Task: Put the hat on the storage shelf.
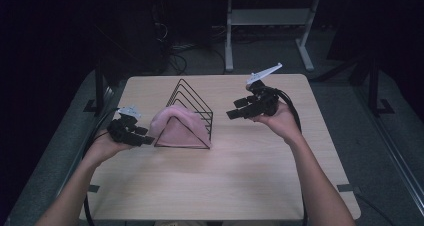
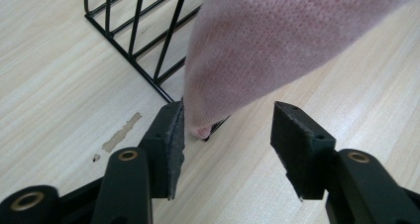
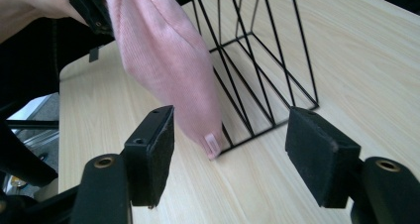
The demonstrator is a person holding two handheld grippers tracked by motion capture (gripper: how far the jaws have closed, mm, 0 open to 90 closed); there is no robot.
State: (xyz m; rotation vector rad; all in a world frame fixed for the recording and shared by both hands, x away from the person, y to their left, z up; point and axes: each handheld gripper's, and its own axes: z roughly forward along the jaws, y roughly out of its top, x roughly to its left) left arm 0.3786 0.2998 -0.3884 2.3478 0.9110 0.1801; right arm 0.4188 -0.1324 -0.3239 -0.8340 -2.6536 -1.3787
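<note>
This looks like a lab or test room set up for recording. A plain wood-topped bench (image 1: 225,176) stands alone on grey carpet (image 1: 345,111) in a darkened space. At 12 o'clock, loose cables (image 1: 177,48) trail on the floor beside the white metal legs of another desk (image 1: 270,31).

High view dim, with dark surroundings beyond the table (image 1: 250,176); tabletop evenly lit from above, shadows soft. Both gripper views brighter, wood grain sharp. Near jaws slightly soft. Pink cloth (image 2: 277,40) crisp in weave. No glare noted. Slight edge stretch.
</note>
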